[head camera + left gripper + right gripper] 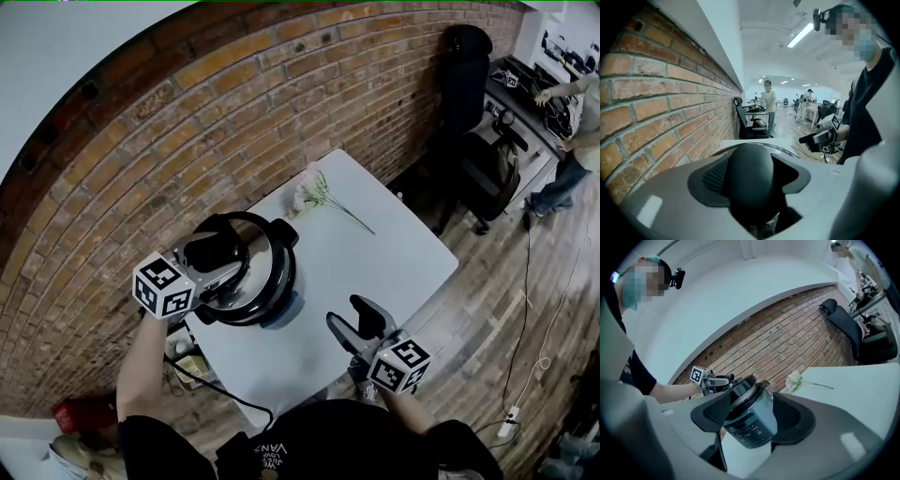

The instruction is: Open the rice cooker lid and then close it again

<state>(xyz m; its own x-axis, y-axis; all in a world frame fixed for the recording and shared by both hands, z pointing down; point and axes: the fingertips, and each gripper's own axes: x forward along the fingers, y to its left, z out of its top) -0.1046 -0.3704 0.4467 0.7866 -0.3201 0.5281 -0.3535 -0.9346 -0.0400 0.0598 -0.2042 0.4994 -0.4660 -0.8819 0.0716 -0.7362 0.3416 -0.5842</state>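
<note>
1. The right tool [352, 317], jaws wide and empty, hangs over the counter's [375, 253] near edge and points left toward the rice cooker [286, 305].
2. The cooker stands at the left edge. The left tool [223, 270] grips the lid handle [214, 251] from the left, and the lid [272, 253] looks seated, so lifting likely falls to it.
3. Flowers [319, 195] lie near the far corner.

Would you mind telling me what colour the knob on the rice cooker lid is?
Black; the knob shows best in the left gripper view.
</note>
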